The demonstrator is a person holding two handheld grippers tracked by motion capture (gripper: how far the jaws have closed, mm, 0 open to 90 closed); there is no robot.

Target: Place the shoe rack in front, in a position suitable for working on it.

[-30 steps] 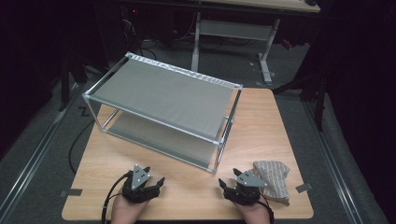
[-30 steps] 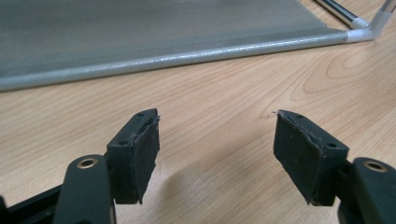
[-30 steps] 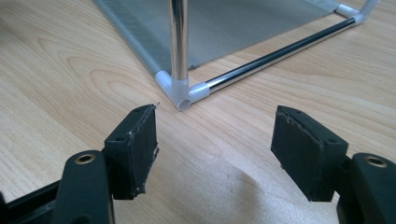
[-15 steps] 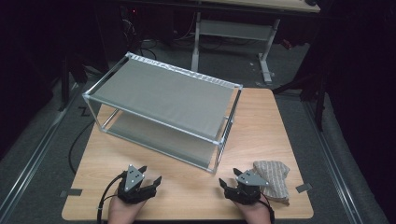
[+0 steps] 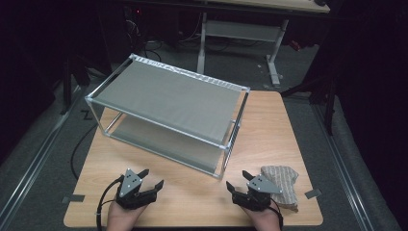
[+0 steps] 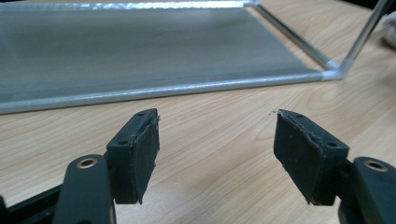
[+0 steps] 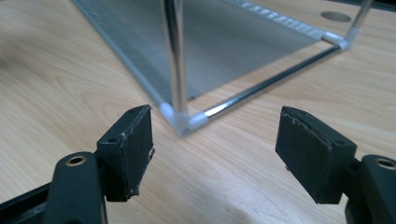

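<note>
A two-tier metal rack (image 5: 168,103) with grey shelves stands across the middle of the wooden table (image 5: 274,130). My left gripper (image 5: 151,177) rests open at the front left, angled toward the rack's front rail. From the left gripper view, the left gripper (image 6: 215,116) faces the lower shelf (image 6: 140,46) with nothing between its jaws. My right gripper (image 5: 238,179) is open at the front right, just before the rack's near right corner. In the right gripper view, the right gripper (image 7: 215,114) frames that corner post (image 7: 177,70). A folded beige cloth (image 5: 281,183) lies beside the right hand.
Small tape marks (image 5: 72,198) lie near both front corners of the table. A round hole (image 7: 336,16) shows in the tabletop beyond the rack. Another desk frame (image 5: 240,29) stands behind the table on the dark floor.
My left gripper has shifted slightly left and turned its jaws toward the right. The right gripper, the rack and the cloth have stayed put.
</note>
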